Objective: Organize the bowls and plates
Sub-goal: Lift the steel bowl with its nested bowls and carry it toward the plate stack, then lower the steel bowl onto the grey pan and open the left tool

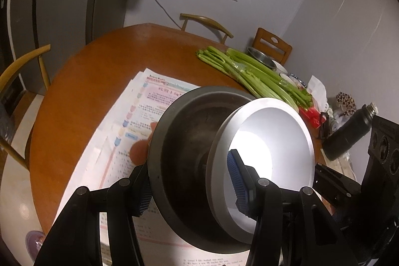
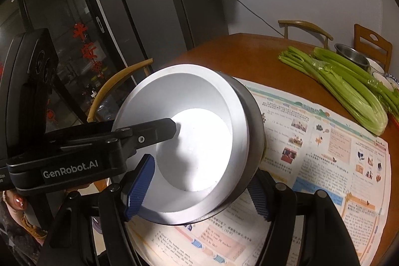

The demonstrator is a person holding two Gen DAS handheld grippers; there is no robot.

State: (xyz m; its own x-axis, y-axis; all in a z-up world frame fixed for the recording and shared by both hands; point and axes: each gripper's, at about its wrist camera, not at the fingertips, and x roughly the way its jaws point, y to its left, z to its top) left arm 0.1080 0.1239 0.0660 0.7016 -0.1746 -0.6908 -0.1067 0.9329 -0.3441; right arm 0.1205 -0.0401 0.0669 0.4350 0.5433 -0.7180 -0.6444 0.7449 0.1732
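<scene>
A white bowl (image 1: 271, 131) sits nested inside a dark grey metal bowl (image 1: 184, 131). The pair hangs tilted above the printed sheets on the round wooden table (image 1: 82, 81). My left gripper (image 1: 190, 181) is shut on the stacked walls, one blue pad outside the dark bowl and the other inside the white one. In the right wrist view, my right gripper (image 2: 199, 188) is shut on the opposite side of the same pair: one pad inside the white bowl (image 2: 199, 148), one outside the dark bowl (image 2: 256, 121). A left gripper finger (image 2: 159, 131) reaches into the white bowl.
Printed sheets (image 2: 324, 146) cover the near table. Celery bunches (image 2: 349, 86) lie at the far right beside a steel bowl (image 2: 352, 55) and small white bowls (image 1: 281, 67). A black bottle (image 1: 349, 133) lies at the right. Chairs (image 1: 207, 21) ring the table; a fridge (image 2: 139, 9) stands behind.
</scene>
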